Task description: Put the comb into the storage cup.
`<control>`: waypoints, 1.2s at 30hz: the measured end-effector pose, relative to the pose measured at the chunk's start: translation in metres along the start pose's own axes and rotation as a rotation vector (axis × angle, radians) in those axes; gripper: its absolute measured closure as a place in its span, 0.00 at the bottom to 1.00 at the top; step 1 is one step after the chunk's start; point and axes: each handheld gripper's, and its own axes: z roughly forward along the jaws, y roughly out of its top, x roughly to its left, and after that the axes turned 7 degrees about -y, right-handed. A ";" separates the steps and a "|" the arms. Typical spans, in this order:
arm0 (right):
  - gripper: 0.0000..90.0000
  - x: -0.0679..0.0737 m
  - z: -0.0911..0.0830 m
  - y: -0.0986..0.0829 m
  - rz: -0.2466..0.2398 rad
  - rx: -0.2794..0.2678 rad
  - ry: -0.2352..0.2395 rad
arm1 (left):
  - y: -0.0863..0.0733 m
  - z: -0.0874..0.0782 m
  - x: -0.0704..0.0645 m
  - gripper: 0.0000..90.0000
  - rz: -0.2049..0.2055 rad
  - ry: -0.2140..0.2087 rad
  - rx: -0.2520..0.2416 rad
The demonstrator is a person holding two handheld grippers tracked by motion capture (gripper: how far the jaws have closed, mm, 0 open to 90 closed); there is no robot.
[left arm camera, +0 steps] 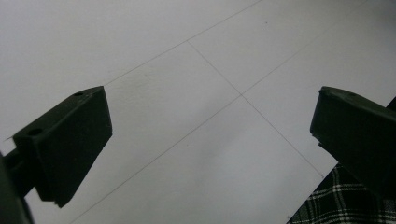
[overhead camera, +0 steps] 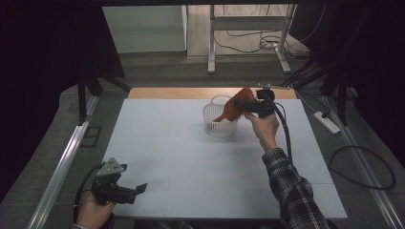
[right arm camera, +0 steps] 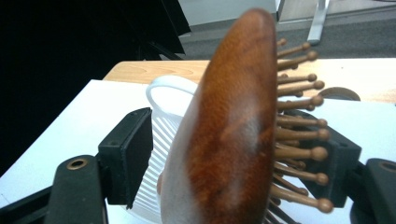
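- A wooden hairbrush (overhead camera: 235, 108) is held by the right gripper (overhead camera: 249, 107) at the far side of the table (overhead camera: 191, 157), partly over a white slotted basket (overhead camera: 217, 125).
- In the right gripper view the jaws are seen closed on the hairbrush (right arm camera: 233, 130), one against its smooth back and the other among the ball-tipped pins, so the head is pinched across its thickness.
- The brush is tilted with its lower end inside the basket (right arm camera: 161, 140); it is judged to be either going in or coming out, which cannot be told.
- The left gripper (overhead camera: 125, 193) is kept at the near left corner, just above the table; its jaws are spread wide and hold nothing, seemingly parked out of the way.
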 end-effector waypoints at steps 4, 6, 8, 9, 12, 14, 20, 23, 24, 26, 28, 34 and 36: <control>0.26 0.000 -0.002 0.002 -0.005 -0.003 0.004 | 0.000 0.000 0.000 0.00 0.001 0.000 0.001; 0.25 0.000 -0.002 0.002 -0.011 0.003 0.007 | 0.000 0.000 0.000 0.00 0.002 0.001 0.001; 0.24 0.001 -0.002 0.002 -0.019 0.007 0.006 | 0.000 0.000 0.000 0.00 0.004 0.001 0.003; 0.24 0.001 -0.002 0.002 -0.026 0.008 0.005 | 0.000 0.000 0.000 0.00 0.004 0.001 0.003; 0.23 0.003 -0.003 0.002 -0.053 0.019 -0.004 | 0.000 0.000 0.000 0.00 0.004 0.001 0.004; 0.23 0.003 -0.003 0.002 -0.062 0.026 -0.006 | 0.000 0.000 0.000 0.00 0.005 0.001 0.004; 0.20 0.006 -0.006 0.004 -0.098 0.045 -0.024 | 0.000 0.000 0.000 0.00 0.006 0.003 0.005; 0.18 0.007 -0.007 0.004 -0.106 0.055 -0.027 | 0.000 0.000 0.000 0.00 0.007 0.003 0.005; 0.17 0.006 -0.008 0.004 -0.099 0.055 -0.020 | 0.000 0.000 -0.001 0.00 0.007 0.003 0.005; 0.16 0.006 -0.009 0.005 -0.093 0.055 -0.016 | 0.000 0.000 -0.001 0.00 0.006 0.003 0.005; 0.14 0.006 -0.009 0.005 -0.093 0.056 -0.015 | 0.000 0.000 -0.001 0.00 0.007 0.003 0.005; 0.09 0.007 -0.009 0.004 -0.122 0.076 -0.032 | 0.000 0.000 -0.001 0.00 0.007 0.004 0.005; 0.07 0.007 -0.009 0.004 -0.134 0.083 -0.036 | 0.000 0.000 -0.001 0.00 0.008 0.003 0.005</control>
